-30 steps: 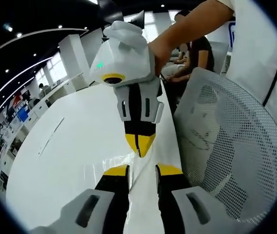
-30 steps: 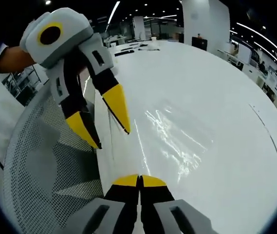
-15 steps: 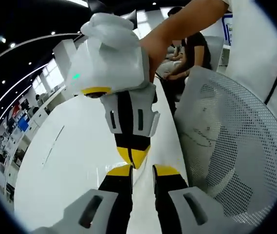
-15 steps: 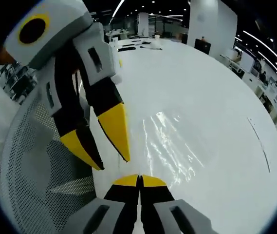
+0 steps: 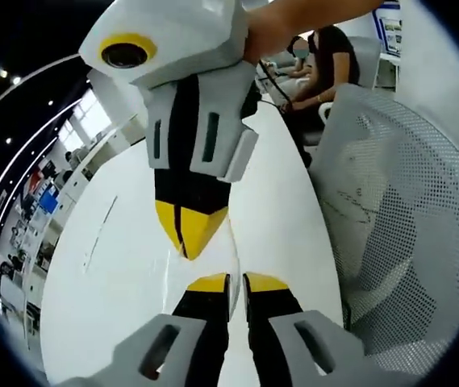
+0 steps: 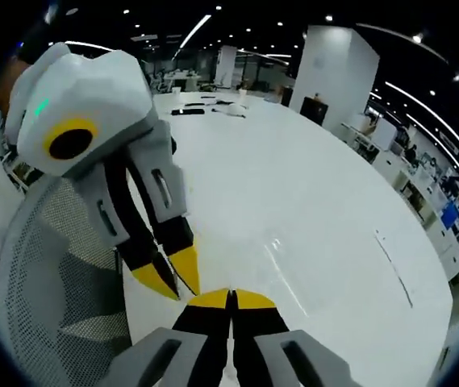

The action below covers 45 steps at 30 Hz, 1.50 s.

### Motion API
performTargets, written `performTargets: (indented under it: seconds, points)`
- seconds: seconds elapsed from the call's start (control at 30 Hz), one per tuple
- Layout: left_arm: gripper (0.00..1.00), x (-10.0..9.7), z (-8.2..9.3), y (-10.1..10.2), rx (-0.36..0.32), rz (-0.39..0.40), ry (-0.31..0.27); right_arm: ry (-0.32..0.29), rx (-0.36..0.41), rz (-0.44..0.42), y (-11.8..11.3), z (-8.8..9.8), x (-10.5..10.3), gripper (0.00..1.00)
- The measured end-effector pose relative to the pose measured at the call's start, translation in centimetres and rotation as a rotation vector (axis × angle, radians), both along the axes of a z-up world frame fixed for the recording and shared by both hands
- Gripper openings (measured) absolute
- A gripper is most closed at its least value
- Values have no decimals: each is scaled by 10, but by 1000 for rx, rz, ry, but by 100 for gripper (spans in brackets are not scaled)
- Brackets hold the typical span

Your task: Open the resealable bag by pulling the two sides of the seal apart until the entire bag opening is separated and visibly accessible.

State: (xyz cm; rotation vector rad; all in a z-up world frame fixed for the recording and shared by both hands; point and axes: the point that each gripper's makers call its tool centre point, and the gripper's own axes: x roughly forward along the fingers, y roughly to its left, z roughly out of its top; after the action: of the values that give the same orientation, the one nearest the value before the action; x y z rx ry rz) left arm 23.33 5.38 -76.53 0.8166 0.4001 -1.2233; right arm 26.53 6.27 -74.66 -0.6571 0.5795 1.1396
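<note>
The clear resealable bag [image 6: 281,258] shows only as a faint sheen over the white table [image 6: 310,177]. Its thin edge [image 5: 235,246] seems to run between the two grippers. My right gripper [image 6: 231,297] is shut, apparently pinching that film. In the left gripper view it hangs down from the top, its yellow tips [image 5: 185,234] pressed together. My left gripper [image 5: 236,280] sits just below those tips, jaws nearly together with a narrow gap. In the right gripper view the left gripper [image 6: 173,278] comes in from the left, almost touching the right one's tips.
A white mesh chair back [image 5: 398,210] stands close beside the table edge, also seen at the chair [image 6: 60,266]. A seated person [image 5: 326,56] is behind. Small dark items [image 6: 213,109] lie at the table's far end. A hand [image 5: 294,20] holds the right gripper.
My left gripper's jaws have narrowed from wide open to a slim gap. The two grippers have drawn close, tip to tip, and both views have tilted up from the table.
</note>
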Motion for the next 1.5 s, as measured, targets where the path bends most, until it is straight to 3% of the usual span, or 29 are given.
performTargets:
  seconds: [0.23, 0.4, 0.63, 1.0, 1.2, 1.5]
  points:
    - [1, 6, 7, -3, 7, -2, -34, -69, 39, -34, -5, 16, 13, 0]
    - [0, 11, 10, -3, 51, -7, -79, -118, 64, -37, -6, 25, 19, 0]
    - [0, 16, 15, -7, 53, -5, -85, -220, 107, -56, -8, 49, 30, 0]
    - [0, 29, 29, -7, 53, 8, -92, -273, 133, -99, -8, 79, 51, 0]
    - [0, 28, 21, -6, 68, 7, -93, -271, 122, -97, -9, 70, 51, 0]
    - [0, 25, -3, -4, 91, 24, -45, -187, 98, -117, -12, 36, 45, 0]
